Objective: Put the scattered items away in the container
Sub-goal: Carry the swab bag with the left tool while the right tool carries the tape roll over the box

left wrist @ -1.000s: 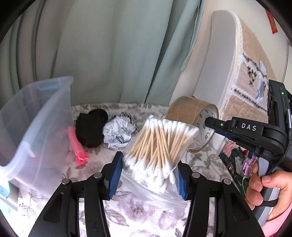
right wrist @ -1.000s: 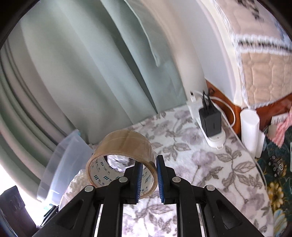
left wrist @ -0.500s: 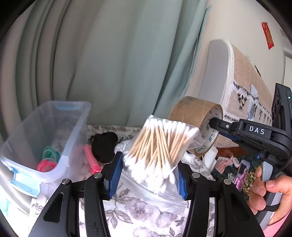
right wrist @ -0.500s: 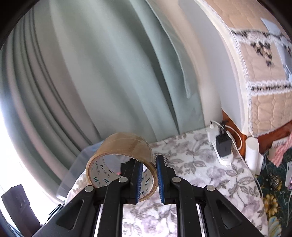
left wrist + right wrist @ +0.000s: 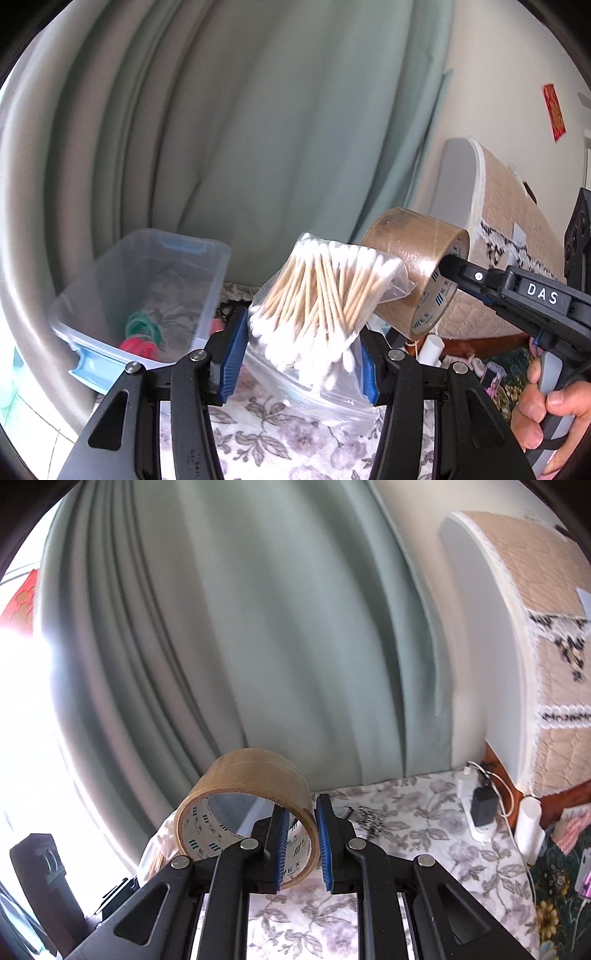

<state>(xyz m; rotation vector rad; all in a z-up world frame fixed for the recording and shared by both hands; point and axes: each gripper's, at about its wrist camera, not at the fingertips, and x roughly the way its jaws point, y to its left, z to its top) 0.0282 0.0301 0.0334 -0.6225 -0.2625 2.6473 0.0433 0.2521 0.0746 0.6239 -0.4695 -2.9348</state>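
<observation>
My left gripper [image 5: 301, 349] is shut on a clear bag of cotton swabs [image 5: 321, 302], held up above the flowered cloth. A clear plastic container [image 5: 147, 291] with blue latches stands at the left, with green and pink hair ties [image 5: 142, 334] lying inside. My right gripper [image 5: 301, 843] is shut on the wall of a brown tape roll [image 5: 247, 805], one finger inside the ring and one outside. From the left wrist view, the tape roll [image 5: 413, 269] hangs just right of the swabs, with the right gripper [image 5: 448, 267] and a person's hand [image 5: 550, 413] behind it.
Green curtains [image 5: 258, 129] hang behind the table. A quilt-covered appliance [image 5: 532, 638] stands at the right, with a power strip and black charger [image 5: 482, 806] and a white cylinder [image 5: 530, 827] beside it. A dark item [image 5: 229, 308] peeks out behind the left gripper.
Both grippers have risen and swung left with their loads. The container now lies more in view, its inside showing; the black item, pink clip and crumpled paper are mostly hidden.
</observation>
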